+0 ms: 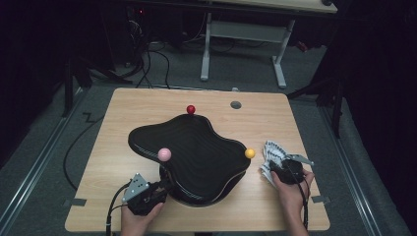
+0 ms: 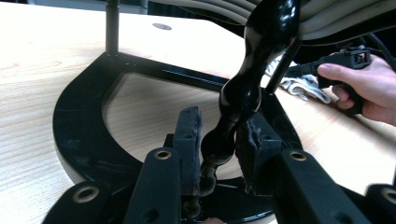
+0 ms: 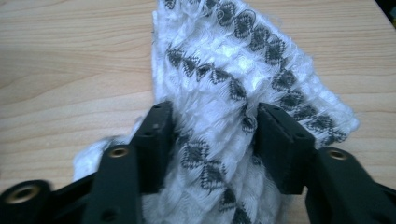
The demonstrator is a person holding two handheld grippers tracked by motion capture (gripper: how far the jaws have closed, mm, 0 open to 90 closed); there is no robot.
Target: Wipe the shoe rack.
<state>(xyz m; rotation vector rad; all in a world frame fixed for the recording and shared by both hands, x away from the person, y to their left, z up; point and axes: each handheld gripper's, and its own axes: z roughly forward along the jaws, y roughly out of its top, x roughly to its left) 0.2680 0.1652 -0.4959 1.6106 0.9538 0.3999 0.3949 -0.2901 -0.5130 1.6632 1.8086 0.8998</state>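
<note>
Nearest us, left gripper [image 2: 219,140] fingers clamp the black stand's [image 1: 196,152] twisted post at 6 o'clock; right gripper [image 3: 212,140] fingers straddle the white cloth [image 3: 243,79] at 4 o'clock on the tabletop [image 1: 123,108].

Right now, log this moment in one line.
left gripper: shut on stand leg | right gripper: around cloth | table
</note>
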